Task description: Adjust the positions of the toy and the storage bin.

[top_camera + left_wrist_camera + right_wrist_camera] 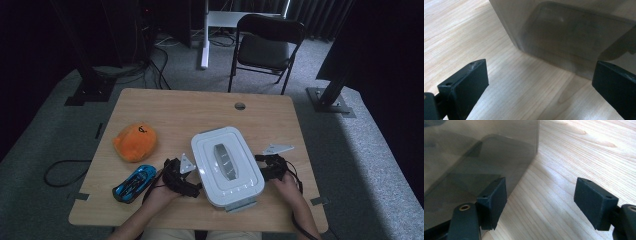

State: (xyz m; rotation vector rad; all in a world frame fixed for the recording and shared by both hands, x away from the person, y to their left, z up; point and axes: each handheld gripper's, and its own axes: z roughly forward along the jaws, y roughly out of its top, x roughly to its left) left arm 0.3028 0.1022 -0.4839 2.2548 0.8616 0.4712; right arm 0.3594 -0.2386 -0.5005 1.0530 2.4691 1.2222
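A white plastic box [227, 165] with a closed lid and a grey handle stands on the wooden table [175, 110], near the front edge. My left gripper [196, 188] lies low against the box's left side. In the left gripper view it [540, 75] is open, with the box's translucent wall [574, 32] just ahead and bare wood between the jaws. My right gripper [260, 167] sits at the box's right side. Its jaws [540, 192] stand open over bare table, the left one close beside the box wall [474, 157].
An orange plush toy [135, 141] lies left of the box. A blue toy car [134, 183] rests at the front left near my left forearm. A cable hole [240, 106] marks the table's far side. A black chair [267, 45] stands beyond the table.
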